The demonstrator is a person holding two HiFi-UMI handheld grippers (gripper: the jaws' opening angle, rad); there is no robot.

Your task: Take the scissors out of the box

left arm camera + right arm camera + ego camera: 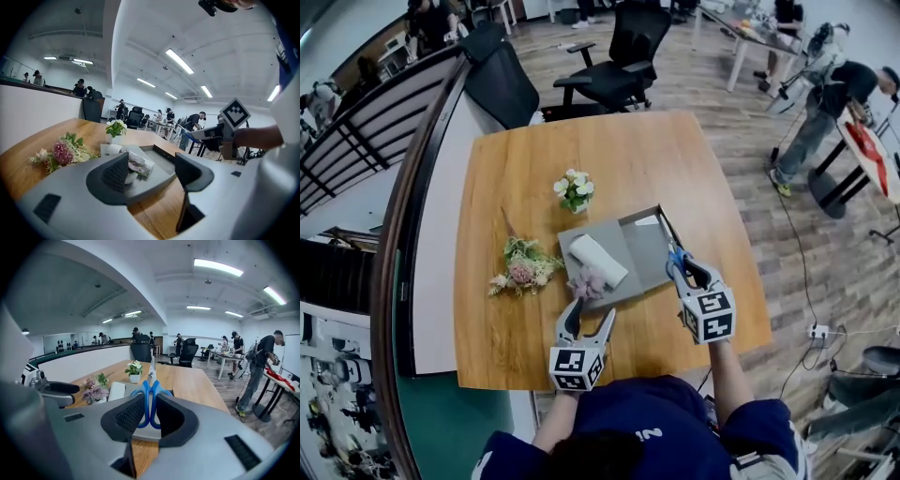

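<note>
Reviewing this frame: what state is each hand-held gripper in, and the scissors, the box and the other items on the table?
scissors: blades closed, held by their blue handles.
right hand-held gripper: shut on the scissors.
left hand-held gripper: open, empty.
box: open, on the table.
white roll: lying on its side.
flower pot: upright.
</note>
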